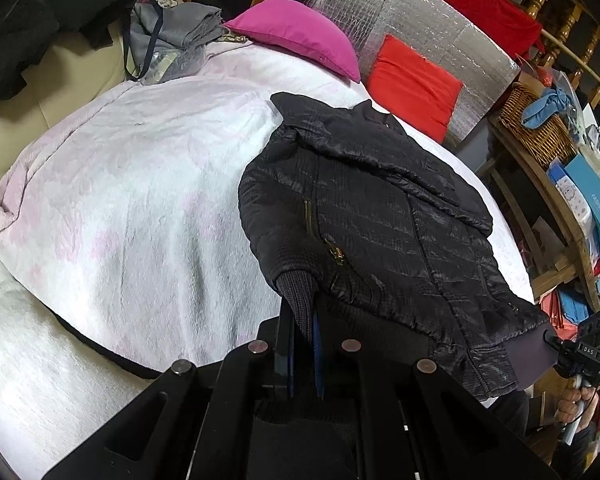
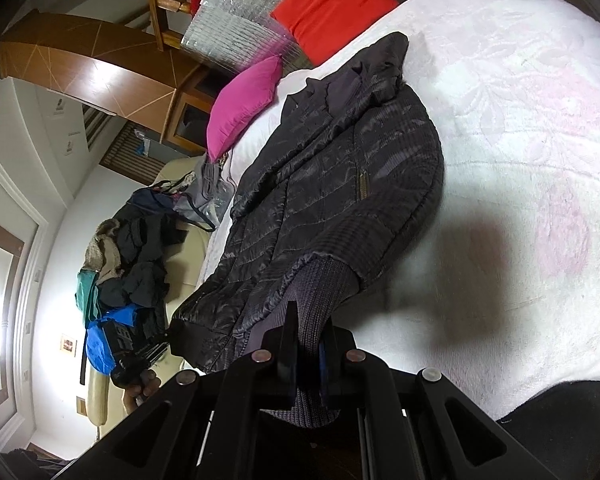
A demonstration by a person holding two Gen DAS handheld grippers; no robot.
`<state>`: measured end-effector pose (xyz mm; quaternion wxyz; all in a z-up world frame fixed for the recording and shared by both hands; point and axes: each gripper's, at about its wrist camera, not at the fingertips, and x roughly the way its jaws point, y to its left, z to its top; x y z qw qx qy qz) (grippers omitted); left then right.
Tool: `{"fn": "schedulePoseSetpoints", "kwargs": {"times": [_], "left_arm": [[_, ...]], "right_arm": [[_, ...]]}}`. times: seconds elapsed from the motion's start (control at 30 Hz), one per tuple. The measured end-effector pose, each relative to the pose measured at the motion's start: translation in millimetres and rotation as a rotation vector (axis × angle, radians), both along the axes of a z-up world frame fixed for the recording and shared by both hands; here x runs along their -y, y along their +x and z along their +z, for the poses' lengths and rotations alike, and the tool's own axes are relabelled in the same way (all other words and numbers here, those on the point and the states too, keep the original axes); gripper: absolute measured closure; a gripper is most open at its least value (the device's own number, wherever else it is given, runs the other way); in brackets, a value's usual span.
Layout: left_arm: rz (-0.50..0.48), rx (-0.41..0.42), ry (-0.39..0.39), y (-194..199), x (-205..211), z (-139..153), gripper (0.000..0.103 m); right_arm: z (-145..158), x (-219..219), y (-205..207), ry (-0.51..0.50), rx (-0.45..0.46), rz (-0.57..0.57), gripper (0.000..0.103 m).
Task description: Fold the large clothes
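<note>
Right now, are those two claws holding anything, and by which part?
Both hold the black jacket by its ribbed knit edge: the left claw and the right claw are each shut on it.

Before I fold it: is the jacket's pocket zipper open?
No: the brass pocket zipper on the black jacket is shut along its whole length in the right wrist view.

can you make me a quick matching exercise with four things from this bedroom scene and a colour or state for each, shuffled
Things:
1. quilted puffer jacket
2. plump cushion by the headboard
3. flat square cushion against the silver foil panel
4. woven wicker basket on the wooden shelf

Matches:
A. red
B. holds a blue cloth
C. magenta
D. black, its knit cuffs pinched by the left hand-held gripper and right hand-held gripper

Pairs: 1-D, 2-C, 3-A, 4-B
</note>
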<state>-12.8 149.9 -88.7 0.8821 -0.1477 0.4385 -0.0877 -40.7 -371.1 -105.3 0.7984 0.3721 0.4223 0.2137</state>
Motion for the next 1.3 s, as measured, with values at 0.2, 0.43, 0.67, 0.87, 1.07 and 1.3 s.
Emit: {"fn": "schedulePoseSetpoints", "kwargs": {"times": [0.2,0.43,0.67,0.87,1.07,1.3], "left_arm": [[0.012,-0.007,0.029,9.1,6.7,8.9,0.096],[0.056,0.008,0.093,20.4,23.0,20.0,0.096],[0.055,0.022,0.096,27.3,25.8,29.0,0.096],[0.053,0.036,0.105,32.2,28.6,34.0,0.096],[0.053,0.043,0.104,35.5,26.8,35.0,0.096],[0.053,0.041,0.100,36.6,25.4,33.9,0.096]], "right_arm": [[5.2,1.9,6.6,0.013,0.017,0.008,0.095],[13.7,-1.3,22.9,0.005,0.028,0.008,0.095],[23.0,-2.5,30.5,-0.004,0.038,0.004,0.095],[31.6,-4.7,36.6,-0.024,0.047,0.008,0.095],[36.8,-4.7,40.3,-0.034,0.056,0.004,0.095],[36.8,-4.4,42.6,-0.036,0.054,-0.001,0.095]]}}
